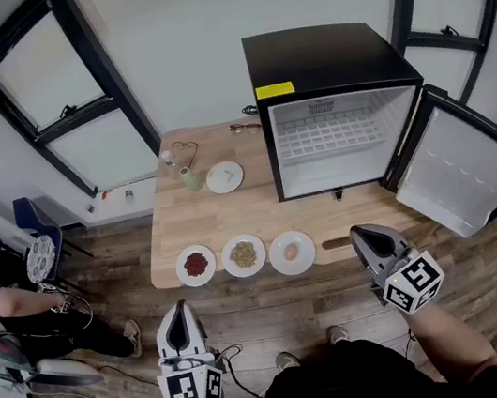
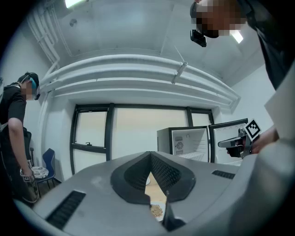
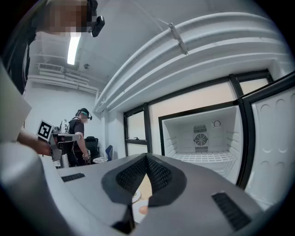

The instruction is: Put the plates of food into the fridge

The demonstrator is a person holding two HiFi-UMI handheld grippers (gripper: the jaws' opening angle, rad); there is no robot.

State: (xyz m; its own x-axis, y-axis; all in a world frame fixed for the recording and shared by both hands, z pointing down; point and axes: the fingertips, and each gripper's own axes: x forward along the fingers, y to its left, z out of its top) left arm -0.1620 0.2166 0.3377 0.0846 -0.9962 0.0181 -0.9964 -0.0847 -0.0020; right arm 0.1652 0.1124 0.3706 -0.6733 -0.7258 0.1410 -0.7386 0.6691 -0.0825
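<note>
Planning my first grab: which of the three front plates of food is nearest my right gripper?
The rightmost plate, holding one pale orange piece; the red-food plate and brown-food plate lie farther from the right gripper.

fridge (image 1: 323,56) mouth open, door (image 1: 467,166) swung right, three plates (image 1: 243,255) along table's (image 1: 232,210) near edge

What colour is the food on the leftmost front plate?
Dark red food; best in the head view.

white walls (image 1: 180,24), black-framed windows (image 1: 68,92), wood plank floor (image 1: 297,313), blue chair (image 1: 31,217)
</note>
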